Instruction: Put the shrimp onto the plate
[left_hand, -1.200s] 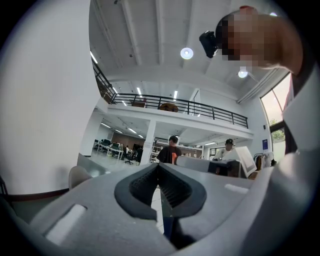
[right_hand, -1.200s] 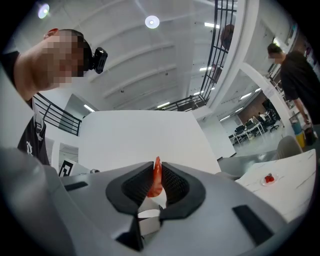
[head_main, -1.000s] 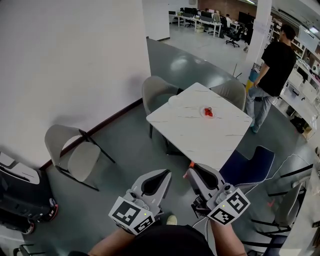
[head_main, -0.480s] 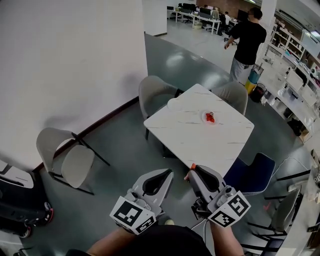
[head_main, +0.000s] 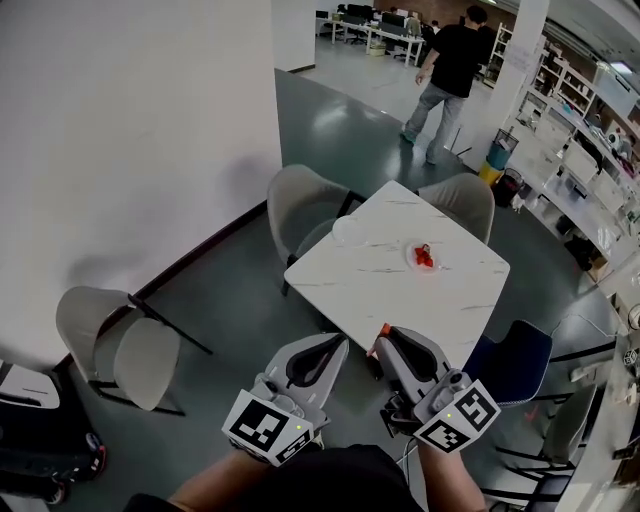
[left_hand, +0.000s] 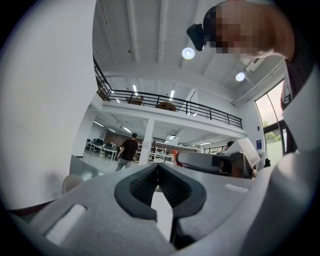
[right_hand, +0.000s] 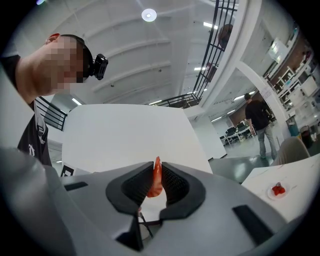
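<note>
An orange shrimp (right_hand: 155, 182) stands upright between the pads of my right gripper (right_hand: 156, 175), which is shut on it; in the head view only its tip (head_main: 383, 329) shows at the right gripper (head_main: 381, 337). My left gripper (head_main: 335, 344) is beside it, its jaws shut and empty, with the tips touching in the left gripper view (left_hand: 158, 172). Both grippers are held close to my body, short of the white marble table (head_main: 380, 290). On the table's far half lies a small white plate (head_main: 413, 261) that bears red shrimp (head_main: 425, 255). The plate (right_hand: 271, 193) also shows at the right of the right gripper view.
A clear bowl (head_main: 349, 231) sits near the table's far left corner. Grey chairs (head_main: 305, 200) stand around the table, a blue chair (head_main: 515, 360) at its right and another grey chair (head_main: 120, 345) by the white wall. A person in black (head_main: 445, 65) walks in the background.
The person in black has walked from the table's right side away toward the back of the room. My view has shifted slightly. Both grippers keep their pose and the shrimp stays held.
</note>
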